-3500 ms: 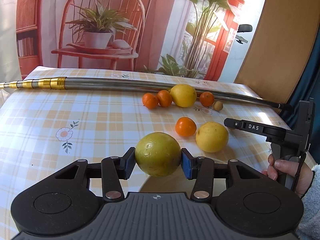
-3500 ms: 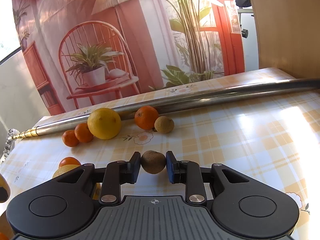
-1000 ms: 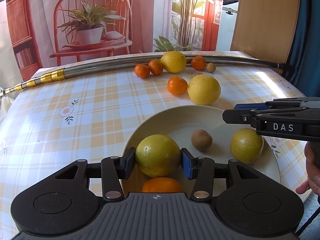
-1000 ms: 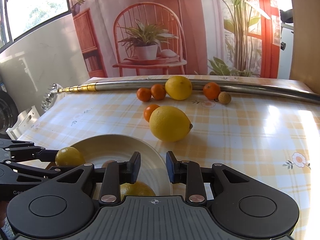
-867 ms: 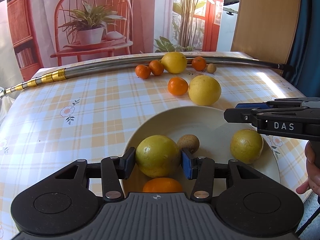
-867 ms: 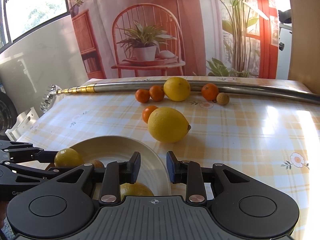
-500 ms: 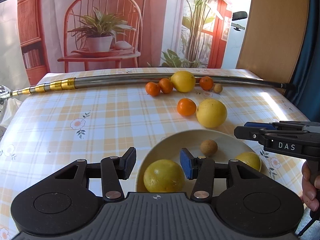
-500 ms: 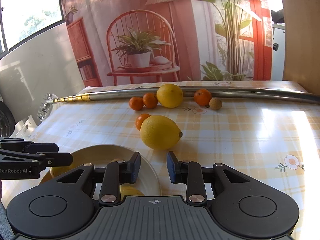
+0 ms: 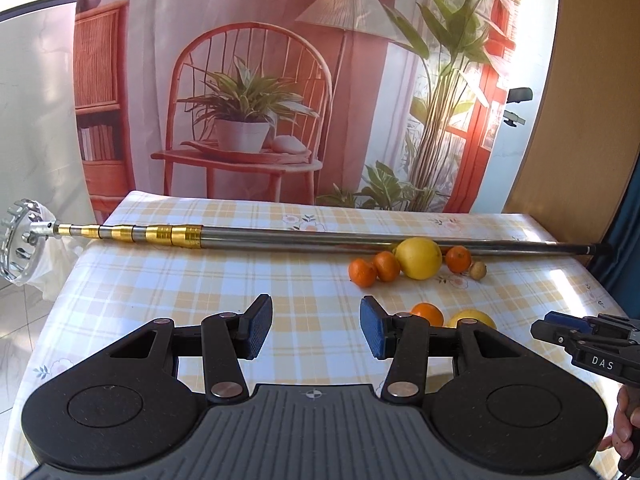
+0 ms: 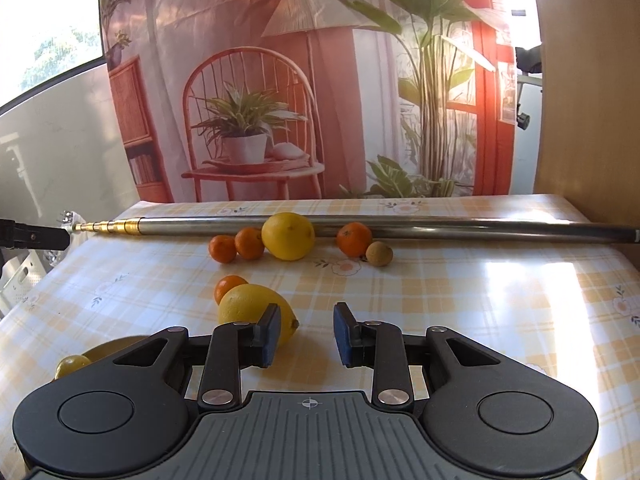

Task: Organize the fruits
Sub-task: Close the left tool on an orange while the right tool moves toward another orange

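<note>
Two hand-held grippers hovered above a table covered in a yellow-and-white checked cloth with small flower prints. Nearest in the left wrist view, the left gripper had its blue-padded jaws spread wide apart with nothing between them. At the right edge of that view, the tip of the right gripper showed, with part of a person's hand below it. In the right wrist view, the right gripper was likewise parted and empty. At the lower left of that view, a cream plate peeked out behind the gripper body, with a yellow fruit on it. Just beyond the right gripper's left finger lay a large lemon on the cloth, and a small orange sat touching it on the far side. Farther back, a row of fruit rested against a long metal pole: two mandarins side by side, a big round yellow citrus next to them, then another mandarin and a small brown fruit just beside it. The pole lay across the far side of the table, its left end telescoping into gold-coloured sections and ending in a clear toothed basket head hanging past the table edge. Behind the table hung a printed backdrop showing a red chair, a potted plant, a lamp and tall green leaves.
</note>
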`<state>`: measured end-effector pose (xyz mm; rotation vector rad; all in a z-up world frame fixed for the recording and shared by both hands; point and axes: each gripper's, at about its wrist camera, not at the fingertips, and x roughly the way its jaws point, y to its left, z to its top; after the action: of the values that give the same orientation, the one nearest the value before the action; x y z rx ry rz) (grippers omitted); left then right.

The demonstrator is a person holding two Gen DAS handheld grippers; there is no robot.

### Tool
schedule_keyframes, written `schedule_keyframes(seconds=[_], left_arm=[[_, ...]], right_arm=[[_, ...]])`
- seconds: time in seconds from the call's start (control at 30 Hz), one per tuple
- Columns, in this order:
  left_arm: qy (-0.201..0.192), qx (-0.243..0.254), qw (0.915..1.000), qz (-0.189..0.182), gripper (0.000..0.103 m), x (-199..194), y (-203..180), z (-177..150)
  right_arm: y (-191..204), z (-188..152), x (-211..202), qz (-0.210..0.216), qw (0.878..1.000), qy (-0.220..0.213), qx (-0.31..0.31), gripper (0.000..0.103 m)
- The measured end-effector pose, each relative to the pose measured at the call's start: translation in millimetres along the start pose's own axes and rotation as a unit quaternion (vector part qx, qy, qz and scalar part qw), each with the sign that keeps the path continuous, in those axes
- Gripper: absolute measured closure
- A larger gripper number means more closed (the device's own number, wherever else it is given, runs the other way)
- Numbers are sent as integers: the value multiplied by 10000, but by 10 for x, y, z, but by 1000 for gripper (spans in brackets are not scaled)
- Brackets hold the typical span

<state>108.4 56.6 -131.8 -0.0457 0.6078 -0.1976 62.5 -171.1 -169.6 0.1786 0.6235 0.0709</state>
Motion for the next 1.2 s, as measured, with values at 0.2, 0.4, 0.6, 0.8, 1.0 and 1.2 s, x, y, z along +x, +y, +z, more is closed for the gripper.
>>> schedule_keyframes(seconds=[0.2,0.4,0.6,0.8,1.0,1.2], left_arm=[[-75,-128,9998,-126,52,136,13,256],[-51,16,9997,-242,52,459,-98,394],[39,565,9973,-475,52,863,-339,431],[425,653,9954,-553,52,1382,-424,330],[685,796,9924,-638,55,1692,-376,206],[644,1266,9883,-554,55,1805,-463,159]], right_arm=[[-146,196,103,-82,9998,-190,-22,75],[-392,305,333,-250,9991,-286,196,75],[-489,370,522,-411,9983,-392,147,74],[-522,318,738,-505,9980,-333,193,74],[-584,204,845,-527,9976,-287,356,74],[-630,122,901,-510,9974,-216,458,74]])
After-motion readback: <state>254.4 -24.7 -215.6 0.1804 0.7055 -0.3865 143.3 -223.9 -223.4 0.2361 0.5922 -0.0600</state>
